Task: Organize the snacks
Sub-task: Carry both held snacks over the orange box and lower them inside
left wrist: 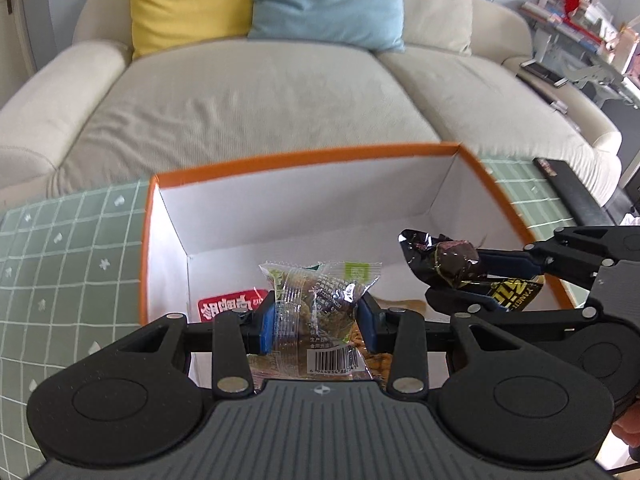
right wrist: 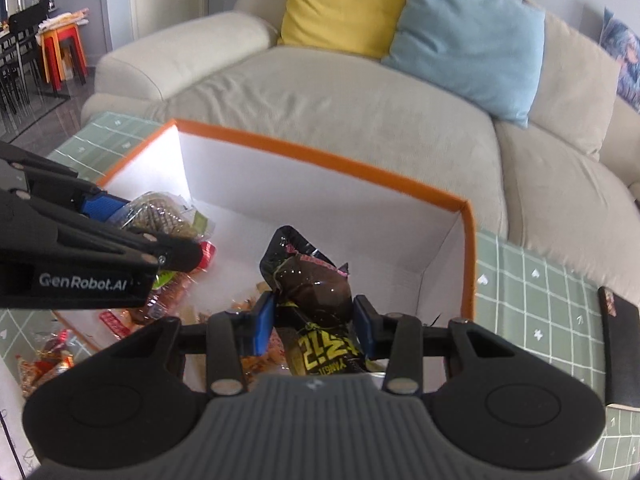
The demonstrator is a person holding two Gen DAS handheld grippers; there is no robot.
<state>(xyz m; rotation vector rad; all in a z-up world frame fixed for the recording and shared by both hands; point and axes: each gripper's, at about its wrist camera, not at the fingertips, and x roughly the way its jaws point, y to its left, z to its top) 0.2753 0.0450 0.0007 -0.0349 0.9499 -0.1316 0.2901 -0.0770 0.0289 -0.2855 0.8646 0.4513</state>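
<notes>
Crowding box (right wrist: pixel 468 248): loose snacks (right wrist: pixel 120 320).

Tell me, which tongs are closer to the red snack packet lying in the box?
Left. The left tongs hang just beside the red snack packet; the right tongs are further over, by the box's opposite side.

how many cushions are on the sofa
2: a yellow cushion at the sofa's back and a light blue cushion right beside it. More may sit out of frame.

Home living room, beige sofa (left wrist: pixel 248 96), yellow cushion (left wrist: pixel 188 0), blue cushion (left wrist: pixel 328 0), dining chairs (right wrist: pixel 16 60) beyond
</notes>
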